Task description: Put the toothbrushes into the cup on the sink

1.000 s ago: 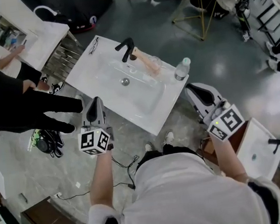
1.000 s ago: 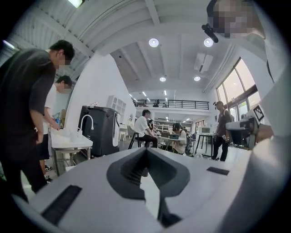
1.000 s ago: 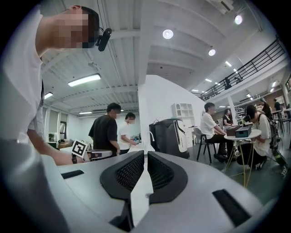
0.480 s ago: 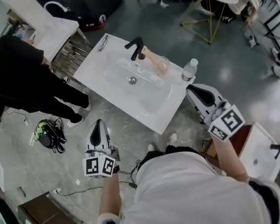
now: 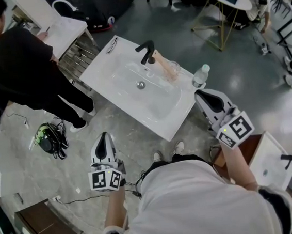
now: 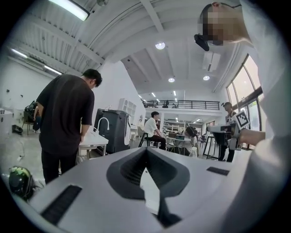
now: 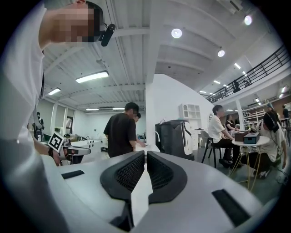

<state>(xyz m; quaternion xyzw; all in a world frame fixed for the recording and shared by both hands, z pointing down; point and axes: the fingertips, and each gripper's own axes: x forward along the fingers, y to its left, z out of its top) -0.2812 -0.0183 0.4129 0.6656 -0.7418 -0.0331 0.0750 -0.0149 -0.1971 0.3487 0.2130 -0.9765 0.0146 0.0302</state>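
Observation:
The white sink (image 5: 115,70) stands ahead of me with a black faucet (image 5: 147,50) at its back edge. Beside the faucet lies a long tan object (image 5: 164,67), too small to make out, and a clear cup (image 5: 175,68) stands right next to it. My left gripper (image 5: 103,137) hangs low over the floor, well short of the sink's near edge, shut and empty. My right gripper (image 5: 202,94) is off the sink's right corner, also shut with nothing in it. In the gripper views both the left gripper (image 6: 146,154) and the right gripper (image 7: 145,157) point out into the room.
A water bottle (image 5: 201,75) stands on the sink's right corner and glasses (image 5: 111,45) lie at its far left. A person in black (image 5: 24,64) stands left of the sink. Headphones (image 5: 48,142) lie on the floor. A second small sink (image 5: 267,158) is at my right.
My left gripper has dropped back toward me, away from the sink. The person in black has stepped to the sink's left. The right gripper has hardly moved.

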